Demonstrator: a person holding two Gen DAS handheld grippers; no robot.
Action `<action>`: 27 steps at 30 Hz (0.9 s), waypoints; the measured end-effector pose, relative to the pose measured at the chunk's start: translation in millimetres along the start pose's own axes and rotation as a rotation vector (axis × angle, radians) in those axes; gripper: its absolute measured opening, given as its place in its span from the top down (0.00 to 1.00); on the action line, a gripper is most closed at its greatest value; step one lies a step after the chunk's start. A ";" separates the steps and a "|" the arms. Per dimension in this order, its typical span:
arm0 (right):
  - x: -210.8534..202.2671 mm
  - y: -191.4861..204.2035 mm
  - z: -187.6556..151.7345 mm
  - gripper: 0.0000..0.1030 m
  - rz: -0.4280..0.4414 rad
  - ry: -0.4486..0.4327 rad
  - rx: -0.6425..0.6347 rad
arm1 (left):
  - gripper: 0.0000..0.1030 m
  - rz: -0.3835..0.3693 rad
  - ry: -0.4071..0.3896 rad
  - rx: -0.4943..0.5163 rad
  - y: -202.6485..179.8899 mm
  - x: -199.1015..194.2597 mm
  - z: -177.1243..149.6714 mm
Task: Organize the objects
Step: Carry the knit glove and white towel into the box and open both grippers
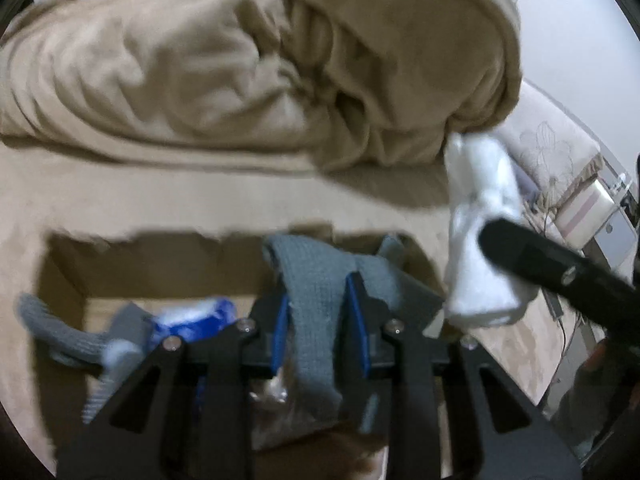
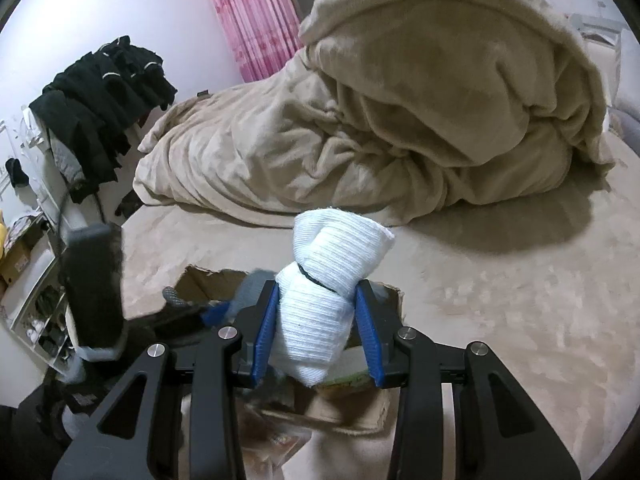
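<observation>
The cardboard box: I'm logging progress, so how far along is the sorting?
Already inside the cardboard box lie a grey sock and a blue-white item. In hand: the left hand-held gripper grips a grey knit cloth, the right hand-held gripper a white sock bundle, above the box. Both remain to drop.

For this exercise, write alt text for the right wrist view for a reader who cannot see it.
The right gripper clamps a rolled white sock bundle above an open cardboard box on a beige bed. A heaped beige blanket lies behind, pink curtains beyond.
</observation>
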State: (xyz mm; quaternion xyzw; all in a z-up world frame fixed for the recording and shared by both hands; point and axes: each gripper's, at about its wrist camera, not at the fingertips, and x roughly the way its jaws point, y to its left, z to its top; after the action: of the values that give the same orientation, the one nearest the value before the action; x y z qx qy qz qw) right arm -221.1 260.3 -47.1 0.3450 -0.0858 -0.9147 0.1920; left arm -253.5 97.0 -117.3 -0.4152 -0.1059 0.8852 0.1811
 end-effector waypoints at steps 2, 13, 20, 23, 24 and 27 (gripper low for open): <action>6.1 -1.7 -1.9 0.61 -0.001 0.010 0.004 | 0.70 0.005 0.032 0.004 -0.7 12.3 -6.3; 32.0 -6.4 -18.7 0.61 -0.030 0.090 0.016 | 0.36 0.042 0.021 0.042 7.0 -17.1 -13.4; 58.4 -11.3 -38.4 0.60 -0.102 0.188 0.036 | 0.30 0.091 -0.003 0.057 19.1 -55.3 -19.3; 55.4 -6.7 -38.7 0.56 -0.120 0.186 0.030 | 0.30 0.107 -0.010 0.044 26.0 -69.5 -21.8; 52.8 -5.3 -38.0 0.51 -0.119 0.182 0.031 | 0.30 0.112 -0.012 0.039 28.2 -74.9 -23.2; 42.5 0.4 -35.0 0.42 -0.104 0.160 0.030 | 0.30 0.128 -0.026 0.020 32.7 -88.8 -25.1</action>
State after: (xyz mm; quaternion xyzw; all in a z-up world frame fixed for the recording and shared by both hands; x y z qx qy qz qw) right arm -227.0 241.6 -98.6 0.4237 -0.0659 -0.8916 0.1454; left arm -189.3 31.8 -82.4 -0.4077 -0.0724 0.9014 0.1268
